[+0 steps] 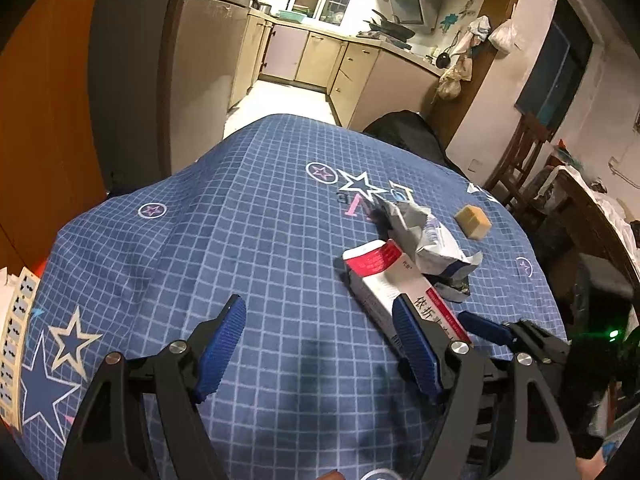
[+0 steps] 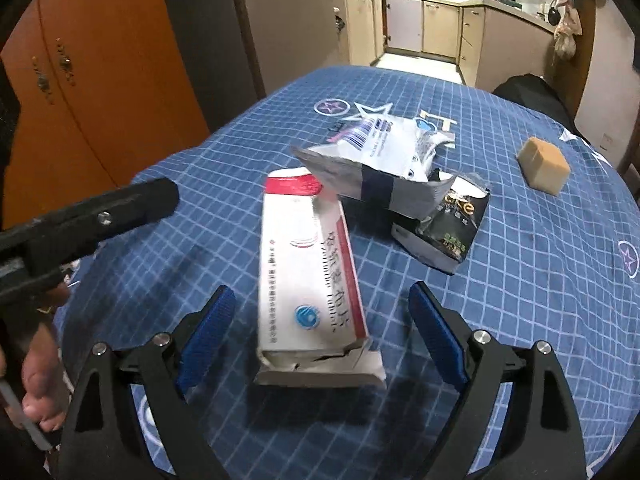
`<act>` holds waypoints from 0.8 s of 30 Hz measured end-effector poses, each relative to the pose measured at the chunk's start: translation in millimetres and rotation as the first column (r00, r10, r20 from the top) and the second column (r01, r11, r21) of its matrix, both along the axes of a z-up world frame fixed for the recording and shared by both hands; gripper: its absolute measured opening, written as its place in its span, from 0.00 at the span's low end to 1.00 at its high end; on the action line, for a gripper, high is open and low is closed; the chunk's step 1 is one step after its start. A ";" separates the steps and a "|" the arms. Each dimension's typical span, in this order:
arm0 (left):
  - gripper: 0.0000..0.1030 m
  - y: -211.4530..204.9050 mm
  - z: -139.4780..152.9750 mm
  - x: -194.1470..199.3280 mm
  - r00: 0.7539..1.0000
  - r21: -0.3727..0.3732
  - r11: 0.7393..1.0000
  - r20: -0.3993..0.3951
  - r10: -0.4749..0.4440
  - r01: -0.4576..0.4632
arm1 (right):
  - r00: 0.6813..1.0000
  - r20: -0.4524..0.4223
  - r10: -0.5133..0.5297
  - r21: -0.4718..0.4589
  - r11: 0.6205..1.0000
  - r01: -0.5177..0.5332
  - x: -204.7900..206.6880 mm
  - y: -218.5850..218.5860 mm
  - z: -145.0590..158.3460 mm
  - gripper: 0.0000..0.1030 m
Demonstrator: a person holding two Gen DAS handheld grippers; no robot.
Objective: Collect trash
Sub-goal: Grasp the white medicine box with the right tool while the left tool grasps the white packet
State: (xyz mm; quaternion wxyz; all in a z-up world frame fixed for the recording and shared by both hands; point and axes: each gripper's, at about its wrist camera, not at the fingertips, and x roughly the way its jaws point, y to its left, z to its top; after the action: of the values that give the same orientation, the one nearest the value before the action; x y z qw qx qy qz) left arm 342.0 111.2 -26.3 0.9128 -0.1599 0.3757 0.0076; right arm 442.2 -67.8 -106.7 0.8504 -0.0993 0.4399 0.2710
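Right gripper (image 2: 320, 320) wide open, straddling the near end of the red-and-white medicine box (image 2: 310, 276), pads not touching it; left gripper (image 1: 320, 340) wide open over bare cloth, holding nothing.

Right wrist view: box lies lengthwise in frame centre on the counter (image 2: 540, 280) with its blue grid cloth, torn near flap toward the camera. Crumpled white-and-grey pouch (image 2: 376, 160) overlaps the box's far end, upper centre. Black carton (image 2: 448, 224) just right of the box, partly under the pouch. Tan block (image 2: 544, 166) apart, upper right. Left gripper's black body enters at left edge, a hand (image 2: 40, 392) on its handle. Left wrist view: same trash cluster right of centre; right gripper's blue finger (image 1: 484, 326) shows lower right beside the box.
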 end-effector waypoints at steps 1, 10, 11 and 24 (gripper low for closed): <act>0.74 -1.4 -0.5 2.2 1.000 -0.002 1.000 0.002 -0.003 0.003 | 1.000 0.006 -0.009 -0.008 1.000 0.009 0.8 -0.6 -1.1 0.68; 0.77 -18.4 -6.4 31.9 0.999 -0.008 0.999 -0.025 -0.035 0.035 | 0.999 0.029 -0.029 0.052 0.998 0.027 -38.3 -40.0 17.5 0.42; 0.77 -20.0 -9.2 35.0 0.999 -0.008 0.999 -0.029 -0.038 0.038 | 0.999 0.030 -0.034 0.072 0.997 0.032 -48.8 -52.0 21.8 0.42; 0.83 -64.1 -21.5 122.0 0.986 -0.124 0.992 -0.155 -0.056 0.036 | 0.989 0.001 -0.150 0.212 0.966 0.146 -124.2 -139.7 27.1 0.42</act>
State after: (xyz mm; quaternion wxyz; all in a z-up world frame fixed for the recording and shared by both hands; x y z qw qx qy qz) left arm 463.9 47.2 -47.8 0.8687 -0.2052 0.4501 -0.0237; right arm 318.0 -207.4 -79.6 0.8778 0.0227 0.4074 0.2511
